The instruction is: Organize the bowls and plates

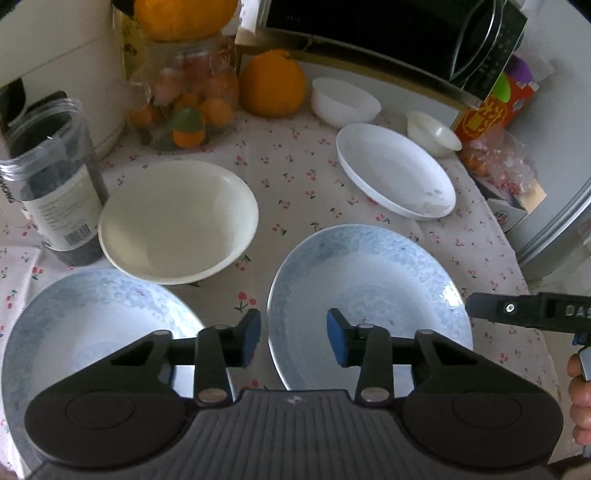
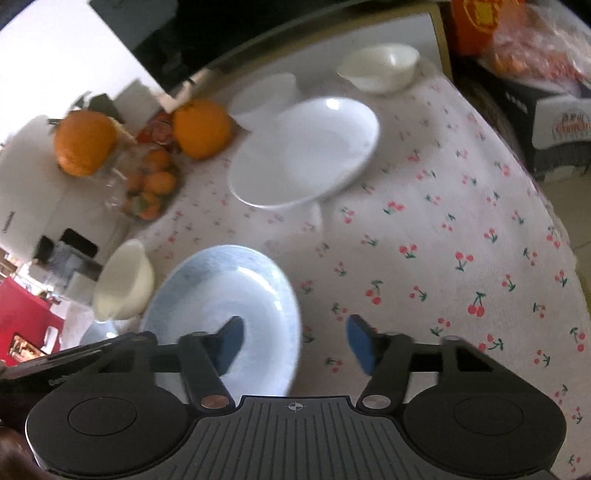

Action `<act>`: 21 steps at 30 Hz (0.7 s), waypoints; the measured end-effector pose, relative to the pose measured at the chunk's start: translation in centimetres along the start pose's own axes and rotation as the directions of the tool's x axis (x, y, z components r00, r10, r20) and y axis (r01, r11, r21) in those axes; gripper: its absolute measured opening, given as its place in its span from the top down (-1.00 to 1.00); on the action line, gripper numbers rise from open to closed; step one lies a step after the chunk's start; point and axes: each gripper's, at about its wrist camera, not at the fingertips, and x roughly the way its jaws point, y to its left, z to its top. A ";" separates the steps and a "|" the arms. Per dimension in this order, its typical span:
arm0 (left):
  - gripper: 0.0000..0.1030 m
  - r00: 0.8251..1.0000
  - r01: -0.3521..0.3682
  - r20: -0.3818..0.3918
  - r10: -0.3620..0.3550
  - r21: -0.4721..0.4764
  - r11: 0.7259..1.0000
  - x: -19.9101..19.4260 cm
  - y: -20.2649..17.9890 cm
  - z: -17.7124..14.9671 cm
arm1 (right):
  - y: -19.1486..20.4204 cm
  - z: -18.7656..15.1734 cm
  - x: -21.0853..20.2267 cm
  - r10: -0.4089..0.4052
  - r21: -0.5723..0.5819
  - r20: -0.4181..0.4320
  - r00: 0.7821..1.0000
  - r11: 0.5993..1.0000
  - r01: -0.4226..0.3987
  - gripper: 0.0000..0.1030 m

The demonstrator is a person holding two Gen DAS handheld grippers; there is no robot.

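Observation:
Two pale blue plates lie near me, one at the left (image 1: 88, 325) and one at the right (image 1: 369, 295). A large cream bowl (image 1: 177, 221) sits behind them. A white plate (image 1: 395, 170), a white bowl (image 1: 345, 99) and a small cream bowl (image 1: 434, 134) lie farther back. My left gripper (image 1: 293, 341) is open and empty, above the gap between the blue plates. My right gripper (image 2: 295, 345) is open and empty over the right edge of the right blue plate (image 2: 225, 306). The white plate (image 2: 306, 151) and small cream bowl (image 2: 380, 66) lie beyond it.
A cherry-print cloth (image 2: 443, 240) covers the table. A dark-filled plastic jar (image 1: 51, 177), a glass jar of small fruit (image 1: 184, 96), two oranges (image 1: 273, 83), a white appliance (image 1: 55, 55) and a microwave (image 1: 388, 33) stand at the back. Red packages (image 1: 491, 110) crowd the right edge.

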 end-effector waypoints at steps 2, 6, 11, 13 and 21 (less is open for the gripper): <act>0.46 1.000 -0.011 -0.023 0.011 -0.014 1.000 0.6 0.3 0.2 | -0.5 0.0 0.9 -0.007 0.023 -0.023 1.000 1.000 0.008 0.24; 0.63 0.997 -0.040 -0.064 0.038 -0.039 0.998 1.7 0.9 0.4 | -0.9 -0.2 2.1 0.013 0.052 -0.064 0.998 0.999 -0.010 0.50; 0.75 0.996 -0.057 -0.067 0.054 -0.054 0.997 2.0 0.9 0.5 | -0.1 -0.4 2.8 0.032 0.025 -0.086 0.996 0.999 -0.030 0.81; 0.75 0.996 -0.061 -0.063 0.057 -0.066 0.996 2.0 0.8 0.6 | 0.3 -0.4 2.7 0.015 0.018 -0.081 0.997 1.000 -0.013 0.80; 0.77 0.997 -0.065 -0.031 0.064 -0.057 0.996 1.9 1.0 1.1 | 0.5 -0.1 2.3 0.008 0.049 -0.074 0.997 0.999 -0.004 0.80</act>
